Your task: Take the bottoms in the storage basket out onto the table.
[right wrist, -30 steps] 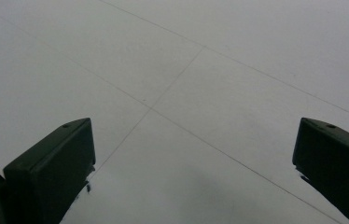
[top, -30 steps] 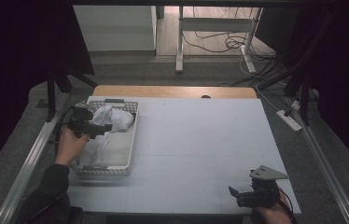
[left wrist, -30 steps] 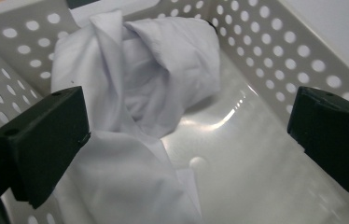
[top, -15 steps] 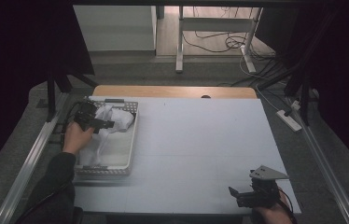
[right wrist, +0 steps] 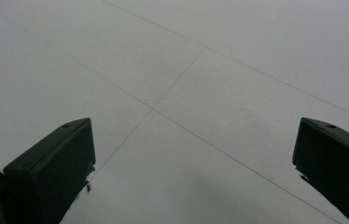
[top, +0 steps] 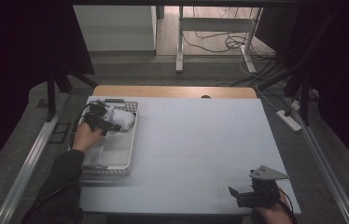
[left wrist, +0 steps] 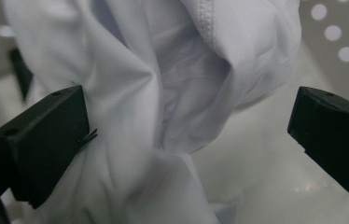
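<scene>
- So far nothing has left the basket [top: 116, 164]: the crumpled white cloth [top: 120, 119] lies bunched in the far end of the perforated white basket, at the left side of the table [top: 200, 149].
- Over that far end is the left gripper [top: 113, 126], its jaws spread wide on either side of a fold of the cloth [left wrist: 172, 93].
- From the left gripper view, the left jaw touches or nearly touches the fabric, while the other stands apart from it with bare basket floor between, so it has hold of nothing.
- Near the front right corner of the table, well apart from the basket, the right gripper [top: 236, 196] rests low, held by the right hand [top: 270, 213].
- Its jaws are wide apart too, with bare white tabletop [right wrist: 200, 84] between them.
- My reading: the work is at its very start. The grasp on the cloth is lined up but not made.
- Closing on the fold, lifting the cloth out of the basket and whatever is to be done with it on the open table are all left.
</scene>
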Motion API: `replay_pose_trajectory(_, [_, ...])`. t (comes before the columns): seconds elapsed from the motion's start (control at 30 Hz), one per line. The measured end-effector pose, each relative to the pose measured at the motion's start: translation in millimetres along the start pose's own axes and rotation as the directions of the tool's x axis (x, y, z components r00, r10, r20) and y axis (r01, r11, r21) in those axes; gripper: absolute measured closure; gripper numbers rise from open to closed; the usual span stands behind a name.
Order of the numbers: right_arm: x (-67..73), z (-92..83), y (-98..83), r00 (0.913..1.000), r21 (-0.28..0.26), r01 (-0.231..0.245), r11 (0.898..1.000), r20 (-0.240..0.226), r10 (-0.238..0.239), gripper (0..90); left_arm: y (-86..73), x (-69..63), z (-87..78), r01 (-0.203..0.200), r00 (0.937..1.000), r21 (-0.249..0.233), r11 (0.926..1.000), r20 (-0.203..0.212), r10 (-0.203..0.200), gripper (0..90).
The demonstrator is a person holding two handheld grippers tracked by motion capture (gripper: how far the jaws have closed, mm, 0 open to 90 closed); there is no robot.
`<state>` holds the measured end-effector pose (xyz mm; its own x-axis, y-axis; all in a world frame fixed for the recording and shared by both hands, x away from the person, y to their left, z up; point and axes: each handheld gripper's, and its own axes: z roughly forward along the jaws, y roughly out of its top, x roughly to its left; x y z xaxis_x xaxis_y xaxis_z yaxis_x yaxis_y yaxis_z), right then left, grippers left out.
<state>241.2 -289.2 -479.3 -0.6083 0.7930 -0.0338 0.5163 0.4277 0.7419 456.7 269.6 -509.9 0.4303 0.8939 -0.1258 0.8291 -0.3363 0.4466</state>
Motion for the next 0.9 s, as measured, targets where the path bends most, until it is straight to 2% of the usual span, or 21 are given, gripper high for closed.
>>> replay_pose_trajectory(0.07, [0.0, -0.1, -0.1, 1.0, -0.001, 0.001, 1.0, -0.001, -0.001, 0.0, 1.3, -1.0, 4.3, -0.008, 0.9998, 0.014, 0.9999, -0.016, 0.008, 0.0])
replay_pose_trajectory(0.23, [0.1, -0.2, 0.0, 1.0, 0.001, 0.002, 1.0, 0.0, -0.002, 0.0, 5.4, -3.3, 11.9, 0.01, 0.9983, 0.046, 0.9989, -0.057, -0.007, 0.0])
replay_pose_trajectory(0.27, [0.1, -0.2, 0.0, 1.0, 0.0, 0.002, 1.0, 0.0, -0.002, 0.0, 6.9, -7.5, 14.2, 0.004, 0.9953, 0.064, 0.9979, -0.096, 0.002, 0.0])
replay_pose_trajectory(0.3, [0.1, -0.2, 0.0, 1.0, 0.0, 0.002, 1.0, 0.0, -0.002, 0.0, 6.9, -7.5, 14.2, 0.004, 0.9953, 0.064, 0.9979, -0.096, 0.002, 0.0])
replay_pose_trajectory(0.33, [0.1, -0.3, 0.0, 1.0, 0.0, 0.003, 1.0, 0.0, -0.003, 0.0, 7.3, -11.3, 16.4, -0.013, 0.9914, 0.087, 0.9961, -0.129, 0.024, 0.0])
replay_pose_trajectory(0.53, [0.2, -0.3, -0.1, 1.0, -0.001, 0.002, 1.0, -0.001, -0.002, 0.0, 8.0, -12.6, 17.3, -0.024, 0.9897, 0.111, 0.9935, -0.138, 0.039, 0.0])
replay_pose_trajectory(0.6, [0.2, -0.3, -0.1, 1.0, -0.001, 0.002, 1.0, -0.001, -0.002, 0.0, 8.2, -14.4, 18.6, -0.036, 0.9855, 0.124, 0.9916, -0.16, 0.056, 0.5])
replay_pose_trajectory(0.63, [0.2, -0.3, -0.1, 1.0, -0.001, 0.002, 1.0, -0.001, -0.002, 0.0, 8.5, -16.0, 17.7, -0.041, 0.9796, 0.129, 0.9908, -0.19, 0.066, 3.9])
replay_pose_trajectory(0.67, [0.3, -0.4, -0.2, 1.0, -0.001, 0.003, 1.0, -0.001, -0.003, 0.0, 8.1, -14.9, 13.7, -0.033, 0.9757, 0.114, 0.9929, -0.212, 0.057, 16.3])
replay_pose_trajectory(0.7, [0.3, -0.3, -0.2, 1.0, -0.002, 0.003, 1.0, -0.001, -0.003, 0.0, 6.8, -13.4, 11.6, -0.032, 0.9734, 0.105, 0.9939, -0.222, 0.055, 23.3])
replay_pose_trajectory(0.77, [0.4, -0.4, -0.2, 1.0, -0.001, 0.004, 1.0, -0.001, -0.004, 0.0, 5.3, -12.1, 9.7, -0.033, 0.9715, 0.097, 0.9947, -0.23, 0.055, 35.6])
replay_pose_trajectory(0.83, [0.5, -0.4, -0.2, 1.0, -0.001, 0.005, 1.0, -0.001, -0.005, 0.0, 3.1, -11.3, 8.3, -0.04, 0.9705, 0.089, 0.9952, -0.234, 0.06, 38.2])
replay_pose_trajectory(0.87, [0.4, -0.3, -0.2, 1.0, -0.001, 0.004, 1.0, -0.001, -0.004, 0.0, 2.7, -13.4, 7.2, -0.056, 0.9671, 0.098, 0.9936, -0.242, 0.078, 48.9])
replay_pose_trajectory(0.9, [0.5, -0.2, -0.1, 1.0, 0.0, 0.003, 1.0, -0.001, -0.003, 0.0, 2.9, -15.0, 7.0, -0.065, 0.9653, 0.106, 0.9923, -0.245, 0.089, 53.4])
